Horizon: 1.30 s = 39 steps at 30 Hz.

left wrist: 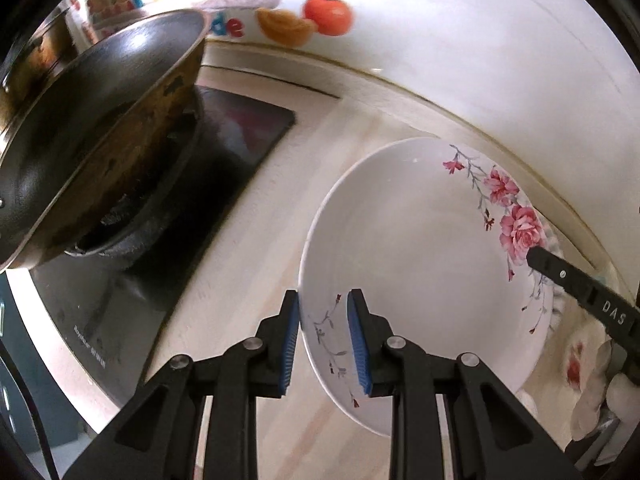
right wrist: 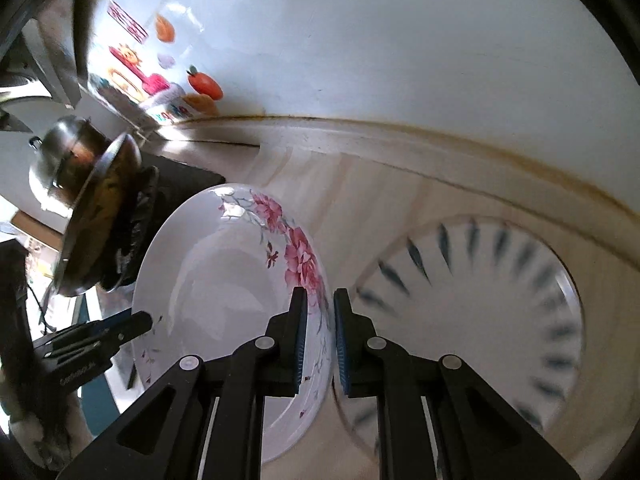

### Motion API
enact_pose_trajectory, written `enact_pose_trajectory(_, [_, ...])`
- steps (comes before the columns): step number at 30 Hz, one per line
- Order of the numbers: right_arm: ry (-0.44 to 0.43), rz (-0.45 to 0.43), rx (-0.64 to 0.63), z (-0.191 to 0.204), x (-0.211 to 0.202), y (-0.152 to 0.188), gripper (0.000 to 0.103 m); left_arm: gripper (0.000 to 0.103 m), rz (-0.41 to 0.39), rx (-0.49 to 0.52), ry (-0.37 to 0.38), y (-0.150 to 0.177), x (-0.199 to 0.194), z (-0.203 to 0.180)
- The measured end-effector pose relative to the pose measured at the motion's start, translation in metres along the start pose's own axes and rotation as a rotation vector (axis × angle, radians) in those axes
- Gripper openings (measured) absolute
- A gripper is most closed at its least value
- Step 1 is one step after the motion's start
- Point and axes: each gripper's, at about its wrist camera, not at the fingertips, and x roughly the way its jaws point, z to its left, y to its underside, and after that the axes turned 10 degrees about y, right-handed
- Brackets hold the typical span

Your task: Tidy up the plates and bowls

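Observation:
A white plate with pink roses (left wrist: 420,248) is held off the counter between both grippers. My left gripper (left wrist: 323,344) has its blue pads on either side of the plate's near-left rim and is shut on it. My right gripper (right wrist: 320,340) clamps the opposite rim beside the roses; the plate also shows in the right wrist view (right wrist: 224,288). The right gripper's finger shows in the left wrist view (left wrist: 584,288) at the plate's far right edge. A white plate with blue dashes (right wrist: 480,300), blurred, lies on the counter to the right.
A dark frying pan (left wrist: 92,132) sits on a black gas hob (left wrist: 224,148) at the left. A steel pot (right wrist: 64,152) stands behind it. A white tiled wall with fruit stickers (left wrist: 328,12) runs along the back. The pale counter (left wrist: 248,248) lies beneath.

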Motion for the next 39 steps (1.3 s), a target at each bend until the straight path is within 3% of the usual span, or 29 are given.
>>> enact_pose_trajectory(12, [0.026, -0.009, 0.153, -0.054, -0.105, 0.137, 0.015, 0.022, 0.110, 0.219, 0.100, 0.071, -0.025, -0.058])
enact_pose_trajectory(21, [0.053, 0.064, 0.252, -0.083, -0.108, 0.225, 0.015, 0.022, 0.240, 0.313, 0.074, 0.118, 0.006, -0.077])
enact_pose_trajectory(26, [0.056, 0.092, 0.279, -0.086, -0.093, 0.244, 0.015, 0.022, 0.292, 0.358, 0.041, 0.130, 0.025, -0.079])
enact_pose_trajectory(31, [0.064, 0.102, 0.300, -0.091, -0.091, 0.256, 0.015, 0.022, 0.294, 0.401, 0.022, 0.135, 0.029, -0.089])
enact_pose_trajectory(39, [0.076, 0.109, 0.312, -0.094, -0.092, 0.254, 0.015, 0.022, 0.307, 0.441, -0.003, 0.139, 0.039, -0.099])
